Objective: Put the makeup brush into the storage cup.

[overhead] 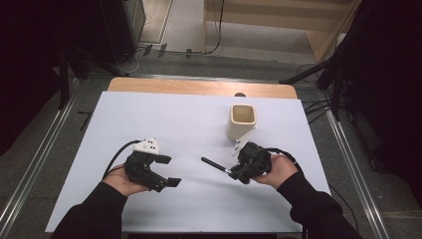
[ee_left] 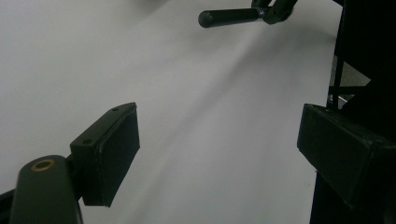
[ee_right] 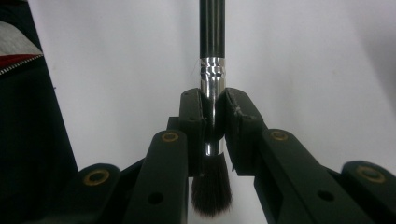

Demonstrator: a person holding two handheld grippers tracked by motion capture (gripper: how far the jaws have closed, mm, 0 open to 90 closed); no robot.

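Right gripper (ee_right: 213, 119) is clamped on a makeup-type brush (ee_right: 212, 70), jaws pinching the shiny metal ferrule just above the dark bristles (ee_right: 211, 191). The black handle points away from the gripper, out over the white table (overhead: 164, 114). In the high view the brush (overhead: 215, 165) sits just in front of the cream cup (overhead: 242, 121), a little toward the person and to the cup's left, held low near the table surface; whether the handle tip touches the table is hard to tell from here.

Left gripper (overhead: 166, 171) is spread wide with nothing between the jaws, well to the left of the cup, hovering near the table.

Handling, as a guess: the brush looks light, with a thin, stiff handle. Ferrule and lacquered handle are smooth, so it may slip or swivel in a pinch grip. Bristles are soft and would splay if squeezed or pushed into the cup rim. Best hold is where it is now, on the ferrule, or on the handle just beyond it; avoid the bristles. The cup looks rigid and open-topped, and it could tip if knocked.
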